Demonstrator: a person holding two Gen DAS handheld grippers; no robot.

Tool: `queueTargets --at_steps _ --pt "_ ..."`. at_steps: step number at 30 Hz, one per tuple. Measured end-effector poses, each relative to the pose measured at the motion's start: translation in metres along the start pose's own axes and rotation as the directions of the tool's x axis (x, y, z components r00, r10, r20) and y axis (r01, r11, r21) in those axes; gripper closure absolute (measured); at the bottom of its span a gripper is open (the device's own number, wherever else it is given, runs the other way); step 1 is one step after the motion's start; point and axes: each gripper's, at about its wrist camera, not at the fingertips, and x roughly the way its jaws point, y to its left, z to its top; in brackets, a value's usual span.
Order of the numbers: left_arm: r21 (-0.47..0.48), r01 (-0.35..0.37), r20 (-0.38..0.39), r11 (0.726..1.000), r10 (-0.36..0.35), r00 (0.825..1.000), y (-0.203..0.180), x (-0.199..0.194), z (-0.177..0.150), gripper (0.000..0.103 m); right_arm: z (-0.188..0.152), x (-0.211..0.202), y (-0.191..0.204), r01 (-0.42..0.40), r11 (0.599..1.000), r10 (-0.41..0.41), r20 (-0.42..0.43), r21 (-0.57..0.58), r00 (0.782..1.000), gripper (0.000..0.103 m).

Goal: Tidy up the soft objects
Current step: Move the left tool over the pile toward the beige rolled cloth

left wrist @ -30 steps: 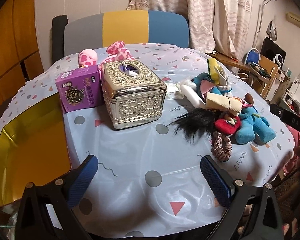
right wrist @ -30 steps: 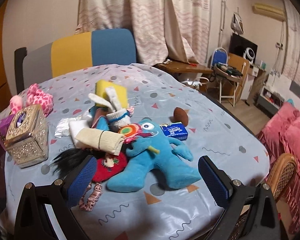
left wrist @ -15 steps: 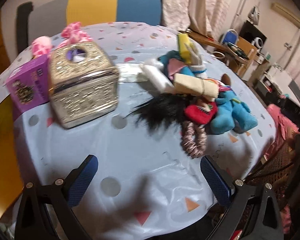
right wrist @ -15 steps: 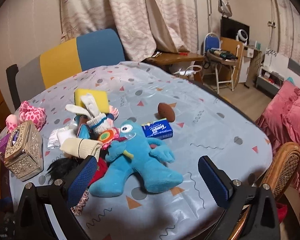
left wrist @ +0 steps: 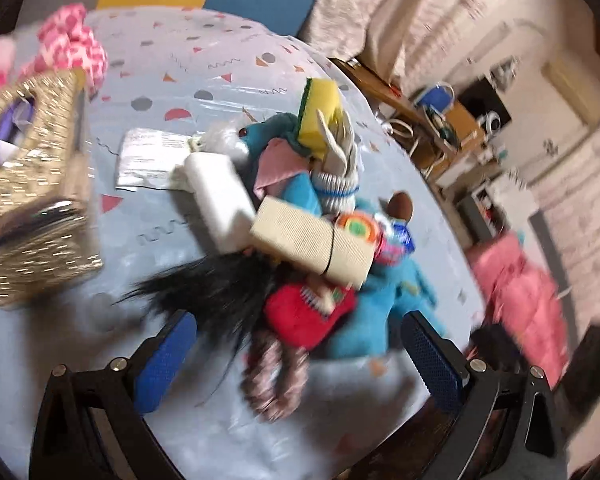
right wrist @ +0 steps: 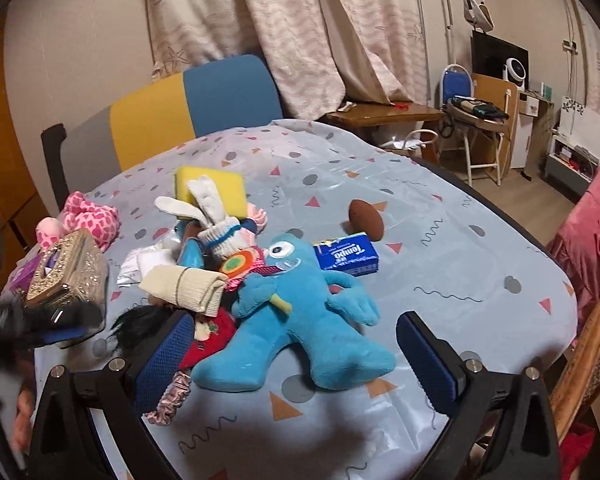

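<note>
My left hand-held gripper point(left wrist: 300, 350) hangs low over the near edge of the desk point(left wrist: 204, 436), spread wide with nothing between its blue pads; the pink scrunchie point(left wrist: 274, 376) lies just ahead of it, blurred in this view. My right hand-held gripper point(right wrist: 294, 354) is just as wide and empty, and the blue plush figure point(right wrist: 300, 320) sprawls flat on the desk between its fingers.

Just past the scrunchie, the soft things sit in one heap near the desk's middle: a tuft of black hair point(left wrist: 216, 288) fanning toward me, a red plush piece point(left wrist: 306, 314) touching it, and a rolled beige cloth point(left wrist: 312, 246) bound by a dark band lying on top. Behind those, a white glove with blue cuff stripes point(right wrist: 214, 220) leans on a yellow sponge point(right wrist: 220, 186).

To the left stands a gold tissue box point(left wrist: 28, 196), with a pink spotted plush point(right wrist: 90, 220) behind it. On the right, apart from the heap, a blue tissue pack point(right wrist: 346, 256) lies beside a brown ball point(right wrist: 366, 220). A chair back point(right wrist: 196, 100) in grey, yellow and blue rises beyond the far edge.
</note>
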Motion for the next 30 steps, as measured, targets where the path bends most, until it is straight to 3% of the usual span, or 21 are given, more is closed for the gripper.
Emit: queueTargets --at_steps 5,10,13,16,23,24,26,30 --pt "-0.134 0.067 -0.036 0.989 -0.073 0.997 -0.002 0.030 0.019 0.002 0.002 -0.002 -0.005 -0.029 0.999 0.029 0.024 0.031 0.999 0.000" --pt "-0.320 0.126 -0.081 0.939 -0.160 0.984 0.005 0.064 0.032 0.011 0.004 -0.005 -0.019 -0.077 0.990 0.072 0.046 0.116 0.996 0.000" --pt "-0.374 0.133 -0.082 0.918 -0.176 0.981 0.006 0.079 0.036 0.024 0.004 -0.004 -0.026 -0.102 0.981 0.096 0.041 0.163 0.994 0.000" --pt "-0.394 0.132 -0.079 0.909 -0.177 0.981 0.005 0.090 0.039 0.048 0.004 -0.001 -0.030 -0.116 0.975 0.111 0.033 0.190 0.993 0.000" --pt "-0.332 0.150 -0.025 0.931 -0.168 0.986 0.010 0.085 0.034 0.062 0.003 0.000 -0.033 -0.105 0.971 0.103 0.018 0.213 0.994 0.000" --pt "-0.310 0.144 -0.020 0.940 -0.158 0.987 0.009 0.078 0.033 0.069 0.002 0.000 -0.033 -0.100 0.972 0.099 0.016 0.211 0.995 0.000" --pt "-0.215 0.134 -0.011 0.967 -0.140 0.990 0.003 0.059 0.032 0.087 0.003 0.001 -0.032 -0.088 0.975 0.088 0.007 0.206 0.996 0.000" --pt "-0.076 0.112 -0.017 0.991 -0.114 0.993 0.002 0.024 0.021 0.088 0.002 0.005 -0.028 -0.060 0.980 0.065 -0.020 0.188 0.998 0.000"
